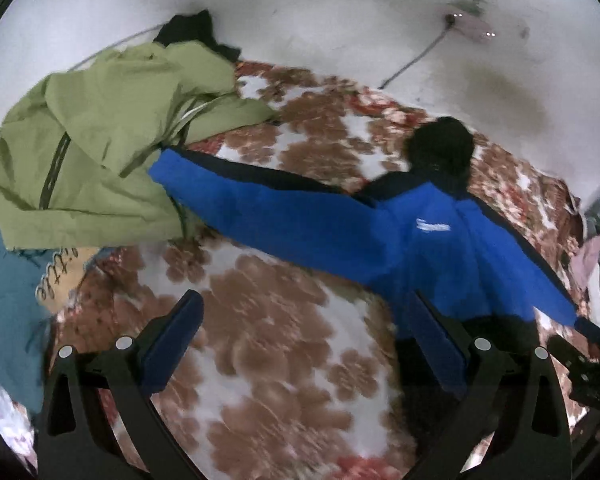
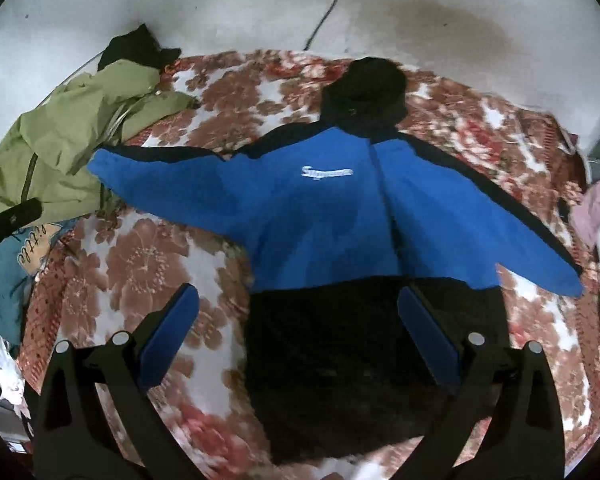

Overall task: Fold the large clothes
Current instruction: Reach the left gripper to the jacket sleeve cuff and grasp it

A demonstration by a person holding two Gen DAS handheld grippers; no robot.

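A blue and black hooded jacket (image 2: 324,216) lies spread flat on the floral blanket (image 2: 148,264), sleeves out to both sides, black hood (image 2: 364,92) toward the wall. It also shows in the left wrist view (image 1: 380,236). My right gripper (image 2: 300,308) is open and empty above the jacket's black lower part. My left gripper (image 1: 304,312) is open and empty over the blanket (image 1: 260,340), left of the jacket's body. The right gripper's tip (image 1: 592,360) shows at the far right of the left wrist view. The left gripper's tip (image 2: 12,216) shows at the left edge of the right wrist view.
A crumpled green jacket (image 1: 96,144) lies at the blanket's left, touching the blue sleeve's end; it also shows in the right wrist view (image 2: 72,136). A black garment (image 1: 196,30) lies behind it. A teal cloth (image 1: 8,288) lies at the left, pink clothes (image 2: 596,208) at the right. White wall behind.
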